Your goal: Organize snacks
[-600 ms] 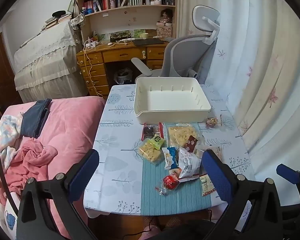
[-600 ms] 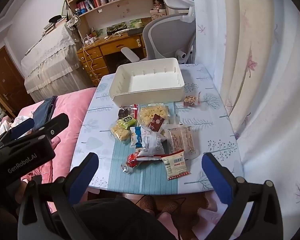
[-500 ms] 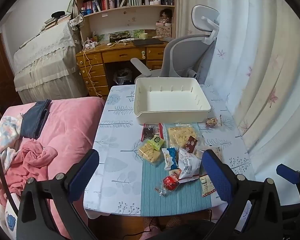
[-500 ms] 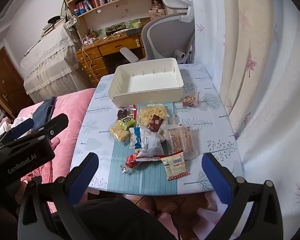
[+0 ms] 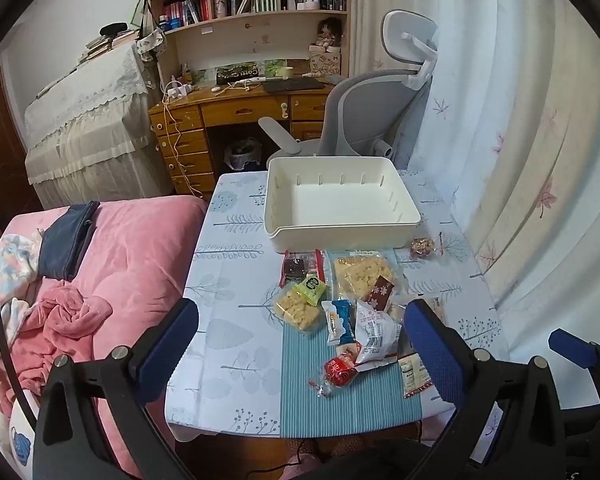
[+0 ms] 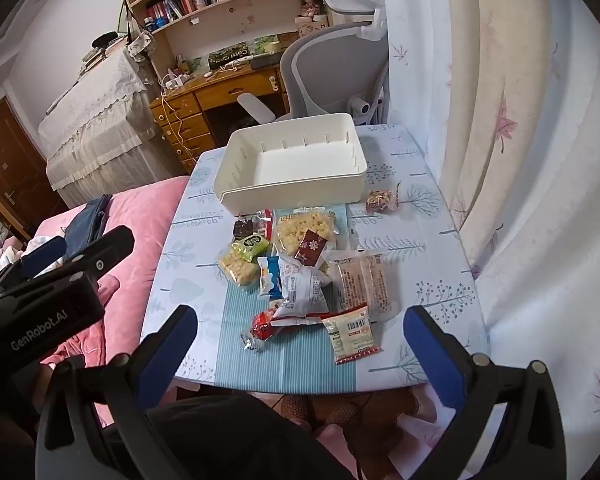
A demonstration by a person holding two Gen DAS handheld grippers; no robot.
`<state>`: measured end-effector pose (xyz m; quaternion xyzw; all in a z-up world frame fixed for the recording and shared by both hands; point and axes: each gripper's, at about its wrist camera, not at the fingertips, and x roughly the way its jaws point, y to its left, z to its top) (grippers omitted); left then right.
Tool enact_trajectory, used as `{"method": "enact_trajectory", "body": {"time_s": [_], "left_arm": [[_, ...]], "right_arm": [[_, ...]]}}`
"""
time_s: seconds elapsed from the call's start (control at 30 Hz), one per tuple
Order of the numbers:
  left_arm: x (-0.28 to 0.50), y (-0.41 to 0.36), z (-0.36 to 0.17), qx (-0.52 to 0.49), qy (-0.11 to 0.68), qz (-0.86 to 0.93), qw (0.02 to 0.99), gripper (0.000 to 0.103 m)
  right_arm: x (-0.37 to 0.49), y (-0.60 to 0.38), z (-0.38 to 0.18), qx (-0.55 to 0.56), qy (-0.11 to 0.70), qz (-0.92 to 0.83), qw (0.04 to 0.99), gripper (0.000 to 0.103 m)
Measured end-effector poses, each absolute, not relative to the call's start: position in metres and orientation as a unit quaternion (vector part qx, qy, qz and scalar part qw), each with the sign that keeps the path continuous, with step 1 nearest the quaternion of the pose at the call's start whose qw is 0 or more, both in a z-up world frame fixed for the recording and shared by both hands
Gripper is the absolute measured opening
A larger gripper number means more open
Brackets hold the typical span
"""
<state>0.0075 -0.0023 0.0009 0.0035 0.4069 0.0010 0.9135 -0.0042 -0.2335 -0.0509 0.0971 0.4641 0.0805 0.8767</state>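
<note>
Opening step, nothing yet lifted: left gripper (image 5: 300, 344) and right gripper (image 6: 300, 340) poised above the desk (image 5: 228, 320), fingers spread wide and empty. Snacks (image 6: 304, 268) heaped mid-desk, just before the empty white bin (image 6: 296, 168). Next, likely: lowering onto one near packet, pinching, carrying binward.

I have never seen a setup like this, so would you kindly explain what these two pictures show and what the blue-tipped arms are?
Each picture comes from a fisheye camera on a hand-held two-finger tool, looking along its blue-padded fingers. The left tool and right tool both stand wide open and hold nothing. Below them is a small table with a tree-print cloth. An empty white plastic bin sits at its far end, and a pile of wrapped snacks lies in front of it. The left tool's black body shows at the right picture's left edge.
</note>
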Motion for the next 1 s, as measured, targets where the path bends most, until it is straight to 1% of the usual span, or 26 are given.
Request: {"method": "enact_trajectory", "body": {"time_s": [0.77, 1.0], "left_arm": [[0.015, -0.007, -0.004, 0.001, 0.403, -0.007, 0.915, 0.102], [0.016, -0.009, -0.006, 0.0, 0.403, -0.008, 0.915, 0.102]], "right_arm": [[-0.008, -0.231, -0.048, 0.098, 0.467, 0.08, 0.875, 0.103], [-0.003, -0.234, -0.055, 0.097, 0.466, 0.077, 0.876, 0.103]]}}
